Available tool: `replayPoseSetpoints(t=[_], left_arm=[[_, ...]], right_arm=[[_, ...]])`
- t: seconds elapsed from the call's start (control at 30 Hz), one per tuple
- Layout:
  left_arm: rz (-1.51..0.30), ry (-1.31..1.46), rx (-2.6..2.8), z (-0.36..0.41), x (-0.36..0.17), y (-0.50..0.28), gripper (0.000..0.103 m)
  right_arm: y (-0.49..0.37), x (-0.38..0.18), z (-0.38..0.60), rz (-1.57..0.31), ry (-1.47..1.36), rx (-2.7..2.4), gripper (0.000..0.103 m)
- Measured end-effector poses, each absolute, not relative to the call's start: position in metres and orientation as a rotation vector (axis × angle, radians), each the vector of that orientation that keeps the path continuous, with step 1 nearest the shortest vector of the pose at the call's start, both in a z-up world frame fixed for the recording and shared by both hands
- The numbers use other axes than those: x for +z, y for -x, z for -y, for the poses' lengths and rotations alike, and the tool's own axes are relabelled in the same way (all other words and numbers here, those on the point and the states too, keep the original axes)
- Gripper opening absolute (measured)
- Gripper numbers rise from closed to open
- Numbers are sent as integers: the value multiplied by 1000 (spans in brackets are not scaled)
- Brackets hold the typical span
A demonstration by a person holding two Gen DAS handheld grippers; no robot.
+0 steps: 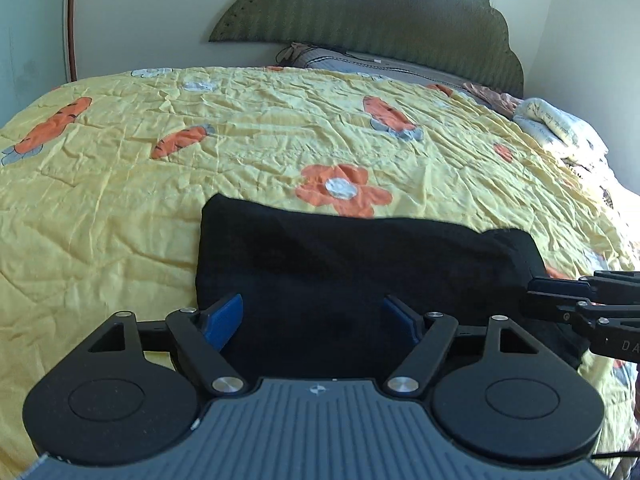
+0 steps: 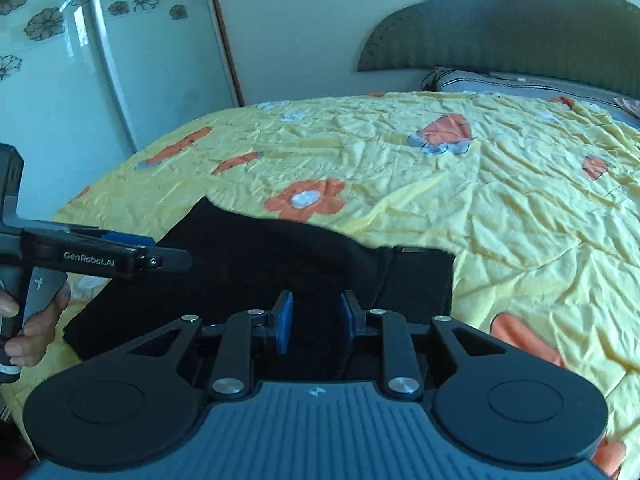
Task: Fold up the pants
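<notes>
The black pants (image 1: 340, 272) lie folded into a compact rectangle on the yellow bedspread (image 1: 200, 168). They also show in the right wrist view (image 2: 288, 256). My left gripper (image 1: 316, 320) is open, its blue pads spread wide just above the near edge of the pants, holding nothing. My right gripper (image 2: 316, 320) is open with a narrower gap, over the right part of the pants, empty. The right gripper shows at the right edge of the left wrist view (image 1: 588, 304). The left gripper shows at the left of the right wrist view (image 2: 120, 256).
The bedspread (image 2: 500, 208) has orange carrot and flower prints. A green headboard (image 1: 380, 12) and pillows (image 1: 560, 124) are at the far end. A glass wardrobe door (image 2: 100, 60) stands left of the bed.
</notes>
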State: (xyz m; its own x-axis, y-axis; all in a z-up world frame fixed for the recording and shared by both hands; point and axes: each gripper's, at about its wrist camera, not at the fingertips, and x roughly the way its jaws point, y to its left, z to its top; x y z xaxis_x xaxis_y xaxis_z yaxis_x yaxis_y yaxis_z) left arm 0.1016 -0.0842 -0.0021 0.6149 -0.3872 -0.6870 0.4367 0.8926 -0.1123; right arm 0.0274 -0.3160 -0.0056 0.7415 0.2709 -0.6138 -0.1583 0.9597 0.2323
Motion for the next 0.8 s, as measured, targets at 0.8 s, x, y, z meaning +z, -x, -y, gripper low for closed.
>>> replayPoseSetpoints(t=[0.8], left_arm=[[-642, -229, -382, 81, 5, -49, 86]], right_arm=[[20, 0, 316, -632, -232, 173, 59]])
